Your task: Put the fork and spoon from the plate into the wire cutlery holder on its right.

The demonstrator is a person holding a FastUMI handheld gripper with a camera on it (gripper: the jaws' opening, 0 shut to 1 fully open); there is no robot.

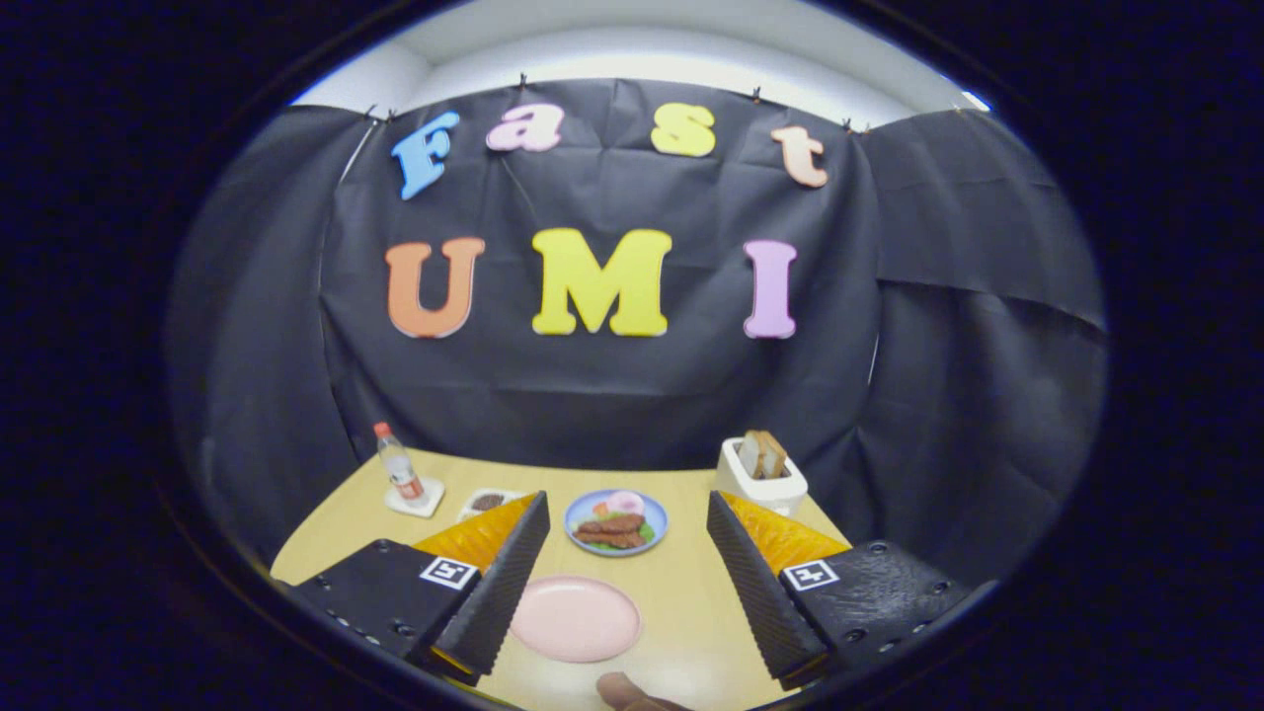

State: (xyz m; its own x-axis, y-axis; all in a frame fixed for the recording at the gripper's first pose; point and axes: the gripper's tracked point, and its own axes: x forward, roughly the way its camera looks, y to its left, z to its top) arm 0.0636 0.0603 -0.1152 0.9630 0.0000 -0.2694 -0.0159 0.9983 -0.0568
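The gripper (627,518) is held high above the wooden table (681,622), tilted down toward it, with its two ribbed, wedge-shaped fingers (509,583) spread wide apart and gripping nothing. Between the fingers, on the near part of the table, lies a pale pink plate (576,619), round, smooth and shallow; its face looks bare, and no fork or spoon can be made out on it, nor can a wire cutlery holder be told apart anywhere to its right. Just beyond the pink plate, still framed by the fingertips, sits a smaller blue plate (616,522) holding toy-like food: brown strips on a green leaf with a pale pink and white round piece behind. Far left on the table stands a clear plastic bottle (399,467) with a red cap, upright on a white square coaster (415,500). Just right of the coaster is a small white dish (487,502) with something dark in it, partly hidden by the left finger. Far right, beyond the right finger, a white boxy toaster (760,482) holds a brown slice of bread (763,454) standing in its slot. At the near edge of the table a small rounded brownish shape (624,689) pokes in; what it is cannot be told.
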